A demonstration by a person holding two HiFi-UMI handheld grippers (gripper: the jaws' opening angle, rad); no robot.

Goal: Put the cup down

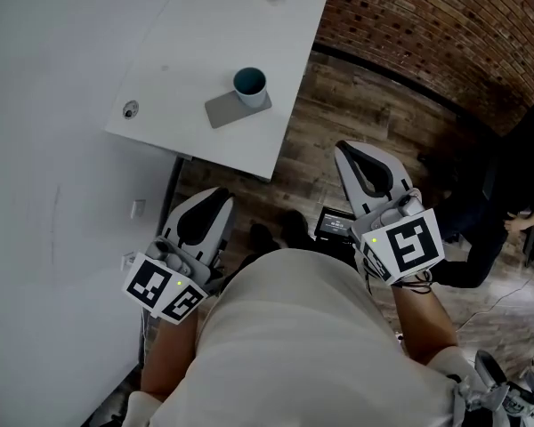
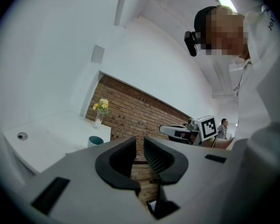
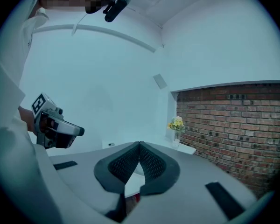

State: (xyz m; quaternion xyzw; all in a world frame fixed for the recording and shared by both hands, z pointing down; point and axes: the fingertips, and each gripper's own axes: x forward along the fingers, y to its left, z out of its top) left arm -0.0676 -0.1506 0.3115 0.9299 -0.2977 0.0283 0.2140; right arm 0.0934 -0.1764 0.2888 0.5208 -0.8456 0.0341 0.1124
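The cup [image 1: 249, 84] stands upright on what looks like a grey mat [image 1: 224, 109] near the table's [image 1: 178, 52] edge. My left gripper [image 2: 140, 143] and right gripper [image 3: 139, 146] hang clear of the table, both closed on nothing.

The person wears a loose cream top [image 1: 311, 345] with sleeves [image 1: 447, 363] ending above the forearms, and a black camera [image 2: 191, 42] at the head. The left gripper [image 1: 212, 205] and right gripper [image 1: 349, 155] are pale grey shells with black ribbed fingers [image 2: 159, 158]. Each carries a cube [image 1: 409, 245] of black-and-white square markers with a small green light.
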